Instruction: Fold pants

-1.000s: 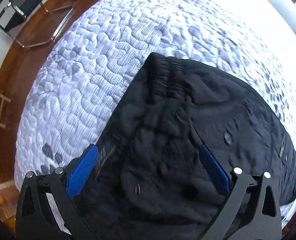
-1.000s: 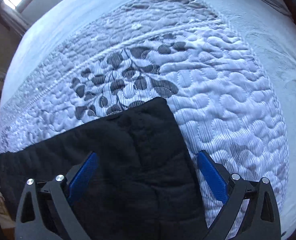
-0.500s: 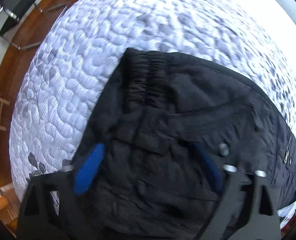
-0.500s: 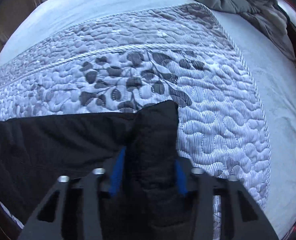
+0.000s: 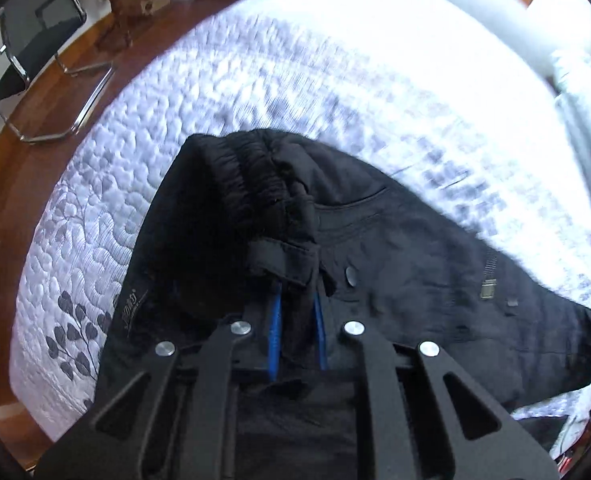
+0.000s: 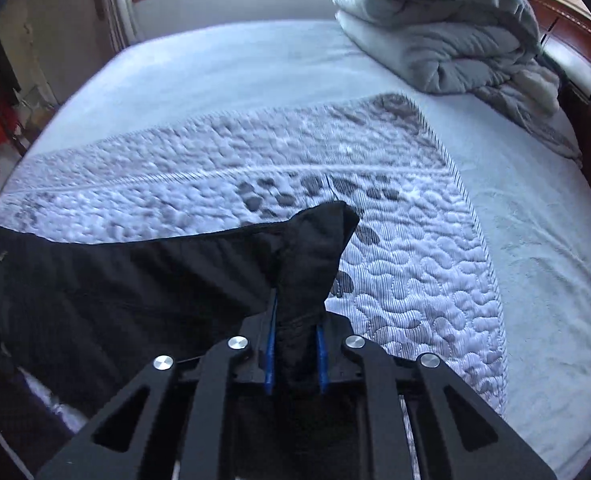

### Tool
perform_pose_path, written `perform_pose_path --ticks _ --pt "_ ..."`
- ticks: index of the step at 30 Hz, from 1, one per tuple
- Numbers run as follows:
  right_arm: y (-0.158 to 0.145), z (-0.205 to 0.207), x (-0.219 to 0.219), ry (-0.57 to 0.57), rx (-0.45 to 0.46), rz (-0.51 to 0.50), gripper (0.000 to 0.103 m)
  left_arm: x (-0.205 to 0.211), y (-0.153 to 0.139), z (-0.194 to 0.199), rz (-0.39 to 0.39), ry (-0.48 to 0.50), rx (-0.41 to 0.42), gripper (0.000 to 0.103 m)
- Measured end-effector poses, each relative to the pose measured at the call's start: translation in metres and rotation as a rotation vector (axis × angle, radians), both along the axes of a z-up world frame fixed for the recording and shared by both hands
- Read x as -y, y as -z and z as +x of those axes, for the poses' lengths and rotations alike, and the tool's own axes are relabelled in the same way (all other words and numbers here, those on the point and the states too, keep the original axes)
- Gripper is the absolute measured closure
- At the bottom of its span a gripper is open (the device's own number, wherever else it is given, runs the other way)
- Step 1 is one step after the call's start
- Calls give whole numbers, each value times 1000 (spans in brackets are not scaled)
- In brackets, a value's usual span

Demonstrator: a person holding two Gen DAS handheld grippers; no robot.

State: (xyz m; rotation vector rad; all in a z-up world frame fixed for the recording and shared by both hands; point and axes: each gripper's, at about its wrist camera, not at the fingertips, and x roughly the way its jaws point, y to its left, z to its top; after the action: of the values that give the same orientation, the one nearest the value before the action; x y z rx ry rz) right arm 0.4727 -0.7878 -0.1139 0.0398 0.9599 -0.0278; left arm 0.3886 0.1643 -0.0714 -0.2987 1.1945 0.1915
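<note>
Over the white quilted bedspread (image 5: 143,184), the left gripper (image 5: 297,300) clamps the black fabric pants (image 5: 395,248) at the waistband while the right gripper (image 6: 295,320), its jaws closing, pinches a leg end.

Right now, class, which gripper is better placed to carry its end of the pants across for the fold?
Right gripper: it pinches the light leg end of the pants; the left gripper holds the bulky waistband.
</note>
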Motion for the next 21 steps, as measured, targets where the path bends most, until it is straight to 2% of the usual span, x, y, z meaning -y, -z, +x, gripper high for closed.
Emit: perform_pose_path --ticks 4,7,12,16,18,19,21 --pt "-38 -34 -9 -31 118 2 88 -11 -21 -27 -50 5 105 91" --pt "-59 -69 -13 -34 193 3 88 -12 -36 -67 -78 10 178 91" --pt "-81 -143 -13 -12 354 -6 88 -34 -38 -129 -111 -4 263 91" --pt "-79 -196 -8 25 411 -3 88 -50 -30 -175 -126 -26 276 92" --pt "-69 -221 -3 58 414 19 88 -62 -22 -199 -145 -61 270 96" --pt "-65 -229 -1 71 413 28 88 -67 -18 -208 -143 -77 265 103" --pt "-51 -252 4 108 402 36 88 -74 -11 -231 -113 -106 256 103"
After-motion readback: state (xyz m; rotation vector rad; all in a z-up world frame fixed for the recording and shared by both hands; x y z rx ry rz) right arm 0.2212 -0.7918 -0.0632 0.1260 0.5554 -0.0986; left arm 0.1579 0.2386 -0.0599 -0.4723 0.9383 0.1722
